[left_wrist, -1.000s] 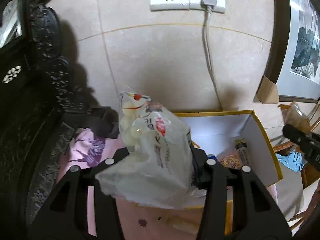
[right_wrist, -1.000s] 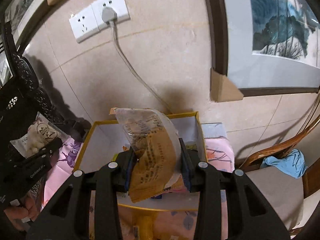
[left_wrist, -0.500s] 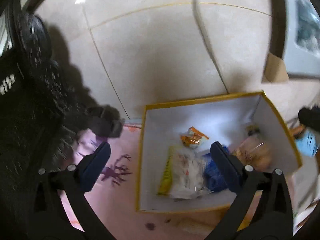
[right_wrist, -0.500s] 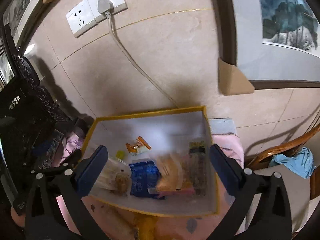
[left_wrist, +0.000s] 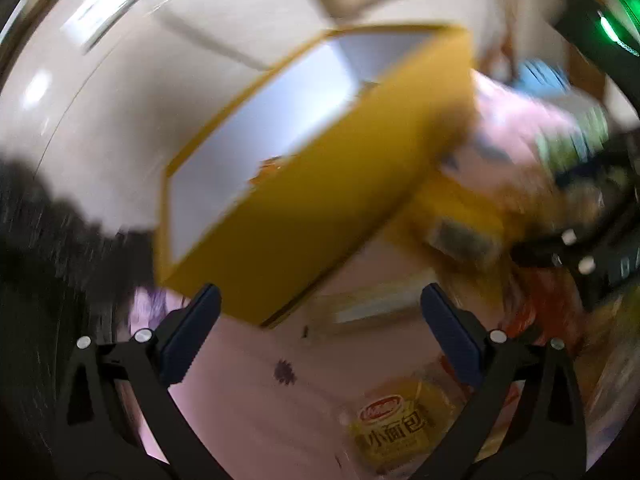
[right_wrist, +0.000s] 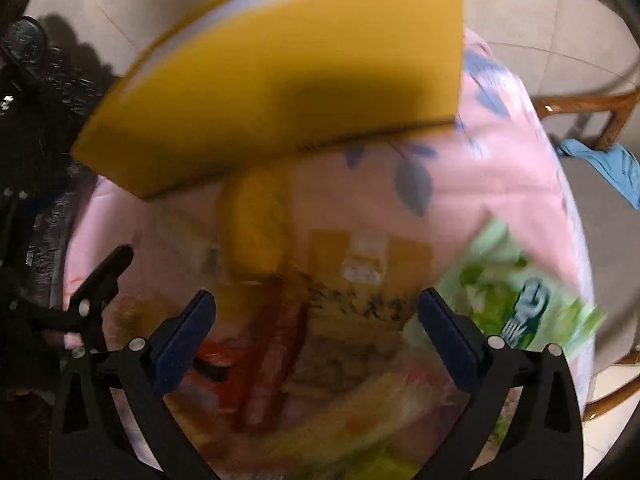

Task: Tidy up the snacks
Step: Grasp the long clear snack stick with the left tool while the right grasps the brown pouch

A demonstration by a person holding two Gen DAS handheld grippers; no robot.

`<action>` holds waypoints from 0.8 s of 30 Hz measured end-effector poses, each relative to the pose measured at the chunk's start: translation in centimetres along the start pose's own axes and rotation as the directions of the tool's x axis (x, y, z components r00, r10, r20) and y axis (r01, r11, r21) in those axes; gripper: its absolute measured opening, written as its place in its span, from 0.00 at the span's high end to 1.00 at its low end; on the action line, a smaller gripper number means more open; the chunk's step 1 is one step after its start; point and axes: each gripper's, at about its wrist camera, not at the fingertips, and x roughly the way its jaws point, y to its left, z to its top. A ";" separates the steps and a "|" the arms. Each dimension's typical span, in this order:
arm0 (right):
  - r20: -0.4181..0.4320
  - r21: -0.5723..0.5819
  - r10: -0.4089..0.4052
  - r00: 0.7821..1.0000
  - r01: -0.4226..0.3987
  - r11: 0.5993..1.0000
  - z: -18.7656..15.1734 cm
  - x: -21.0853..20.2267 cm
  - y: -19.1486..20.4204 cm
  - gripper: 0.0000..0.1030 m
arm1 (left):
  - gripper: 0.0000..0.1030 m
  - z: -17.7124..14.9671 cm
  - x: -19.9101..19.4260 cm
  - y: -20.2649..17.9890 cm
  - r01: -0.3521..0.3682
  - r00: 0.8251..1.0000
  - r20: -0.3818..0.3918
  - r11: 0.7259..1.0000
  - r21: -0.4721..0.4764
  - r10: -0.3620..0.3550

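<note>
We see the bench (right_wrist: 512, 152) under a pink cloth with blue leaf prints, and on it, toward the far edge, the yellow box (left_wrist: 320, 216) with its pale inside, the largest thing in both views. In front of the box, toward the near edge, lies a loose heap of snack packets, much of it blurred. At the right side of the bench a green and white bag (right_wrist: 520, 300) lies just beside the right fingertip of our right hand-held gripper (right_wrist: 316, 332), whose jaws are spread wide with nothing between them; a red packet (right_wrist: 272, 344) and brown wrappers lie under that gap. Our left hand-held gripper (left_wrist: 320, 328) is likewise spread wide and holds nothing, its tips just in front of the box's near wall. A small yellow bread packet (left_wrist: 392, 428) lies on the cloth below the gap, nearer the right finger, apart from the box.
</note>
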 end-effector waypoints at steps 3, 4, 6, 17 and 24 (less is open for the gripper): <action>0.008 -0.004 -0.012 1.000 0.012 1.000 -0.5 0.4 -0.2 0.01 | 0.02 -0.9 2.1 -0.6 0.112 0.994 -0.002 0.992 0.064 -0.113; 0.004 -0.032 -0.052 0.999 0.052 0.998 -0.5 0.6 -0.2 0.01 | 0.02 -1.1 2.9 -0.6 0.133 0.991 -0.012 0.988 0.083 -0.132; 0.020 -0.082 -0.196 0.980 0.197 0.977 -0.6 0.9 -0.1 0.01 | 0.02 -1.6 4.5 -0.8 0.138 0.990 -0.015 0.981 0.135 -0.137; 0.020 0.050 -0.086 0.996 0.085 0.995 -2.6 -0.8 -0.3 0.59 | 0.33 -3.7 6.0 2.1 0.335 0.938 -0.017 0.915 -0.226 -0.347; 0.039 0.127 -0.002 0.999 -0.003 0.992 -3.5 -3.6 -1.8 0.61 | 0.77 -2.6 3.9 0.4 0.320 0.918 -0.154 0.912 -0.256 -0.365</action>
